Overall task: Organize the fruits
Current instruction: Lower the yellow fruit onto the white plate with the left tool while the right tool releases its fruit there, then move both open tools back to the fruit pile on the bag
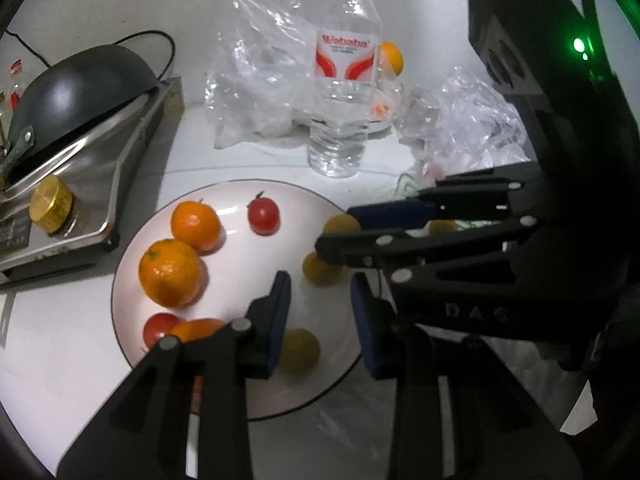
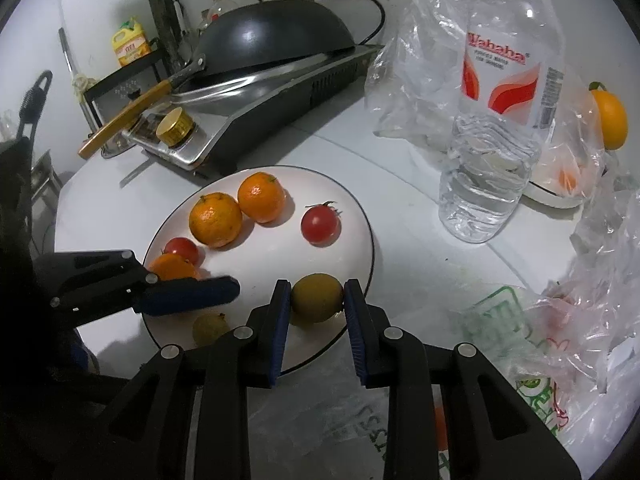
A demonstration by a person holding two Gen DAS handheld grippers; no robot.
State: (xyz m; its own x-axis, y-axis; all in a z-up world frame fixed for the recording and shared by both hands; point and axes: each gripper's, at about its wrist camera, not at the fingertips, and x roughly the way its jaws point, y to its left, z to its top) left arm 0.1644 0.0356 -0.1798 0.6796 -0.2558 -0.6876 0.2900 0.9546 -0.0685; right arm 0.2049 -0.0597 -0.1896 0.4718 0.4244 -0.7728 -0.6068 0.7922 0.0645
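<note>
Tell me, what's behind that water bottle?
Behind the water bottle sits crumpled clear plastic bag and an orange fruit peeking past its right side, resting over a white dish. Whatever else that dish holds is hidden by bottle and plastic.

The right gripper (image 2: 316,300) points steeply down over the near edge of the plate (image 2: 366,220), its blue pads (image 2: 280,320) pressed on either side of a yellow-green fruit (image 2: 316,303). The left gripper (image 1: 322,312) also tilts down over the plate, jaws nearly together with nothing between them, just left of the right gripper.
</note>
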